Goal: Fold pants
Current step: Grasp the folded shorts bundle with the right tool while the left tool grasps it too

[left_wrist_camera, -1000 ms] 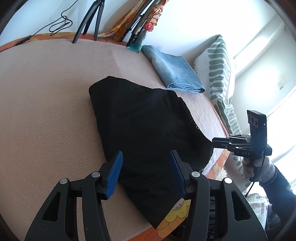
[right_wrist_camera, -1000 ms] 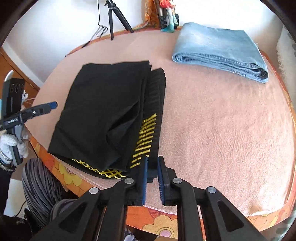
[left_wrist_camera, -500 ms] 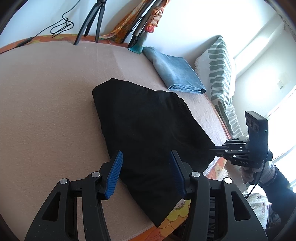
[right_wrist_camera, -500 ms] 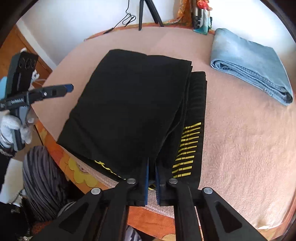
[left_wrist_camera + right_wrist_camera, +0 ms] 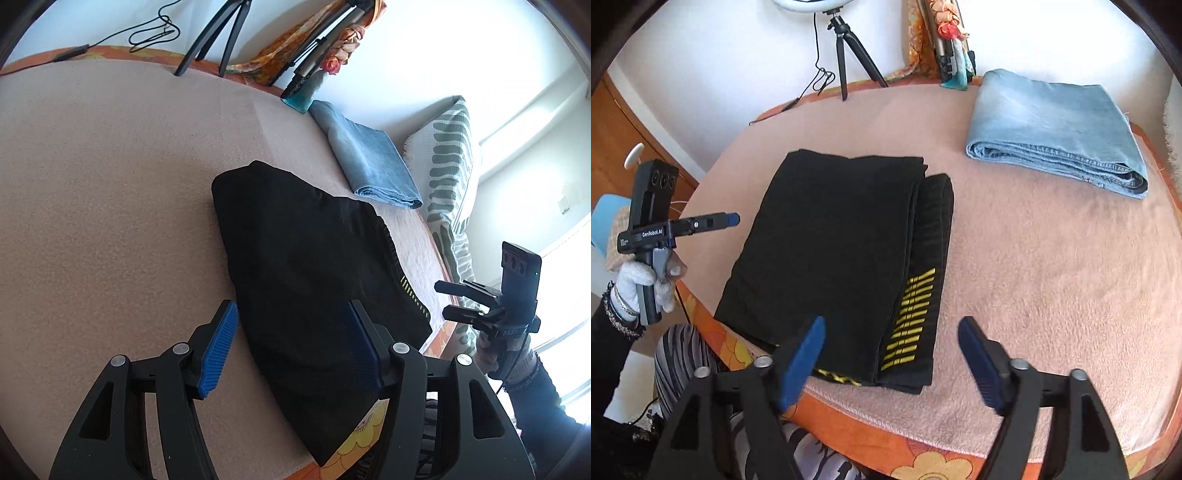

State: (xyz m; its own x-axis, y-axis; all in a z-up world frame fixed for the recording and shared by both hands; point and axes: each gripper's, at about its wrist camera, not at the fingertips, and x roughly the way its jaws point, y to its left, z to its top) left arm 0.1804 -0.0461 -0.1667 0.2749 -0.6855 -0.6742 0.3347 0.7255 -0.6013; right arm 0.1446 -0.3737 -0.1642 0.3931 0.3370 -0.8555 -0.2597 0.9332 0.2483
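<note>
The black pants (image 5: 834, 254) with yellow stripes lie folded into a flat rectangle on the pink blanket (image 5: 1052, 277), near its front edge. They also show in the left wrist view (image 5: 306, 266). My left gripper (image 5: 291, 347) is open and empty, held above the pants' near corner. My right gripper (image 5: 890, 354) is open and empty, just above the pants' striped front edge. The right gripper also shows in the left wrist view (image 5: 450, 301), open, at the bed's edge. The left gripper shows in the right wrist view (image 5: 733, 219), off the pants' left side.
Folded blue jeans (image 5: 1056, 129) lie at the back right of the blanket. A tripod (image 5: 849, 51) and a cable stand at the back. A striped pillow (image 5: 447, 166) lies beyond the jeans. The orange flowered bed edge (image 5: 886, 435) runs along the front.
My right gripper opened and let go of the pants' edge, then drew back. The pants now lie flat and folded. My left gripper stayed open and shifted slightly.
</note>
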